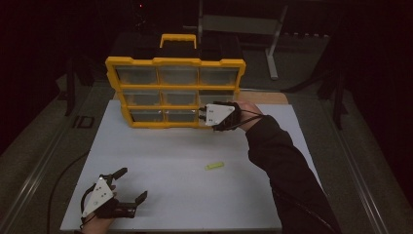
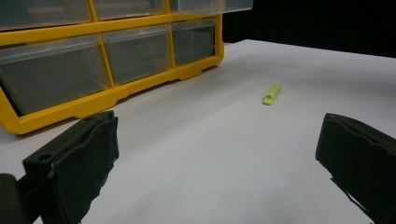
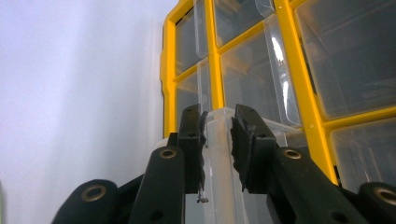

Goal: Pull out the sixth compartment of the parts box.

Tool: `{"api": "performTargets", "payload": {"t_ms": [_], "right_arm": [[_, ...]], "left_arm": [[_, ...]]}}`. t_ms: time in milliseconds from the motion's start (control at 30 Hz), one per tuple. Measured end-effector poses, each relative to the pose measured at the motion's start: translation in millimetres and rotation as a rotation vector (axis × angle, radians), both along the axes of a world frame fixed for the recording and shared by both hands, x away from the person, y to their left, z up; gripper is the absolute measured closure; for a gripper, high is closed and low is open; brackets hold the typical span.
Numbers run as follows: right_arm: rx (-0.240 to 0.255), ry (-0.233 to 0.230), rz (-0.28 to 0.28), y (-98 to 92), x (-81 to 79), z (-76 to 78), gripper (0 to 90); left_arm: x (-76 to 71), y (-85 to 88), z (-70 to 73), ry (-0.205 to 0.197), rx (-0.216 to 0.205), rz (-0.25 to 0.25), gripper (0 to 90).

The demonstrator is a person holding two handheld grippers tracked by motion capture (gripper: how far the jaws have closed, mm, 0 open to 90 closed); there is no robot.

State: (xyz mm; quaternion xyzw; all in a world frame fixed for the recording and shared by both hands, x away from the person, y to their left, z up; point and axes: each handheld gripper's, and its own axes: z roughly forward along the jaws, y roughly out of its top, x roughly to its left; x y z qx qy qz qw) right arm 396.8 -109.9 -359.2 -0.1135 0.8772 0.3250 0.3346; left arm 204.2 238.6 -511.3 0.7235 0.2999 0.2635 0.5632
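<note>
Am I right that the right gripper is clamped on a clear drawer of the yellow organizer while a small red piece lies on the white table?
Not quite: the small piece is light green, not red, as the high view shows. The rest holds: the right gripper is closed on a clear drawer of the yellow organizer, and the piece lies on the white table.

I'm working in what looks like a lab or test bay: a bare white table (image 1: 160, 195) in a dark room, a metal stand (image 1: 243, 24) at twelve o'clock beyond it, and a yellow parts cabinet (image 1: 175, 90) with clear drawers standing at the table's far edge.
</note>
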Motion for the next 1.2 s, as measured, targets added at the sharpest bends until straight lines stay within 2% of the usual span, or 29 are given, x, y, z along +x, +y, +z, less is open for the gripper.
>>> {"api": "performTargets", "payload": {"t_ms": [167,533,767,800,867,900,933,1000,1067,1100,1167,1200], "right_arm": [[0.022,0.007,0.014,-1.6,1.5,-2.6,74.0],[0.016,0.004,0.015,-1.3,2.1,-5.9,73.7],[0.016,0.005,-0.005,0.1,0.9,-5.5,72.6],[0.019,0.012,-0.025,0.9,0.8,-5.0,67.3],[0.036,0.009,-0.085,2.9,-1.5,-5.8,50.1],[0.051,-0.012,-0.146,5.5,-4.1,-7.3,38.9],[0.051,-0.012,-0.146,5.5,-4.1,-7.3,38.9],[0.062,0.019,-0.178,6.9,-3.5,-5.5,31.1],[0.084,0.065,-0.216,8.3,-2.5,-3.2,23.7],[0.095,0.073,-0.22,8.3,-2.1,-2.1,20.1],[0.101,0.123,-0.233,8.3,-0.3,0.4,10.7],[0.102,0.143,-0.232,7.6,0.4,1.9,10.5]], "left_arm": [[0.1,-0.1,-0.1,0.0,0.002,0.0,0.0],[0.1,-0.6,-0.4,0.004,0.004,-0.004,0.0],[0.1,-0.5,-0.4,0.004,0.003,-0.005,0.0],[0.1,-0.5,-0.4,0.004,0.001,-0.004,0.0],[0.2,-0.1,-0.4,0.004,0.002,-0.004,0.0],[0.3,-0.1,-0.4,0.004,0.004,-0.004,0.0],[0.4,-0.2,-0.6,0.005,0.006,-0.005,0.0],[0.4,-0.7,-0.8,0.006,0.008,-0.009,0.0],[0.4,-0.8,-0.6,0.005,0.009,-0.01,0.0],[0.4,-0.7,-0.6,0.005,0.008,-0.009,0.0],[0.3,-0.4,-0.6,0.006,0.006,-0.008,0.0],[0.2,-0.3,-0.5,0.006,0.006,-0.008,0.0]]}}
